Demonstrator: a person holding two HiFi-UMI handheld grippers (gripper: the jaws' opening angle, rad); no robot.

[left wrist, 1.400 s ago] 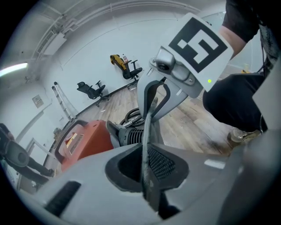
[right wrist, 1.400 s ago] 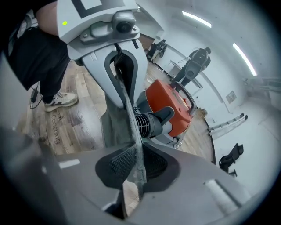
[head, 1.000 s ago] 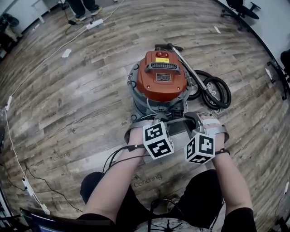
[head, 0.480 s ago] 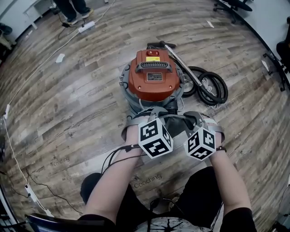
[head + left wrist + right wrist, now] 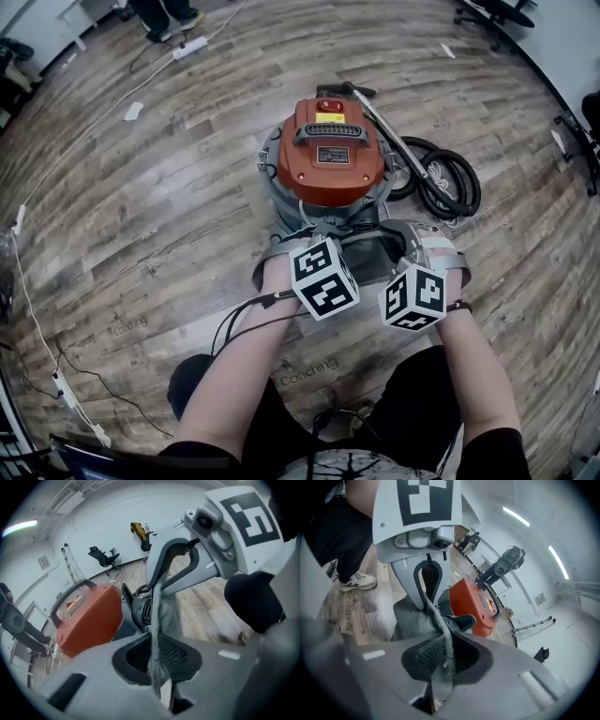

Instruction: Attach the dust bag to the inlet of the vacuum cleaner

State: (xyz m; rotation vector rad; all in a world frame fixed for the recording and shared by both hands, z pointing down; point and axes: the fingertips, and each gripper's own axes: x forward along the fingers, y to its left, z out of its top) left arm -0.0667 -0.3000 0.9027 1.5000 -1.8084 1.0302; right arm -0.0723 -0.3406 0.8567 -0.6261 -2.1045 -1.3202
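The vacuum cleaner (image 5: 330, 159) has an orange top and a grey drum and stands on the wood floor. Its dark inlet (image 5: 138, 609) faces me. A grey cloth dust bag (image 5: 366, 251) hangs stretched between both grippers, just in front of the inlet. My left gripper (image 5: 319, 239) is shut on one edge of the dust bag (image 5: 154, 620); its jaws have just been closing with the cloth between them. My right gripper (image 5: 401, 242) is shut on the bag's other edge (image 5: 436, 620). Whether the bag touches the inlet (image 5: 459, 620) is hidden.
A black hose (image 5: 441, 183) lies coiled with a metal wand (image 5: 394, 141) to the right of the vacuum. Cables (image 5: 244, 323) trail on the floor by my left arm. A power strip (image 5: 192, 44) and a person's feet (image 5: 164, 19) are far back left.
Both grippers stay at the vacuum's front with the bag between them. Only the head view has swayed a little from side to side.
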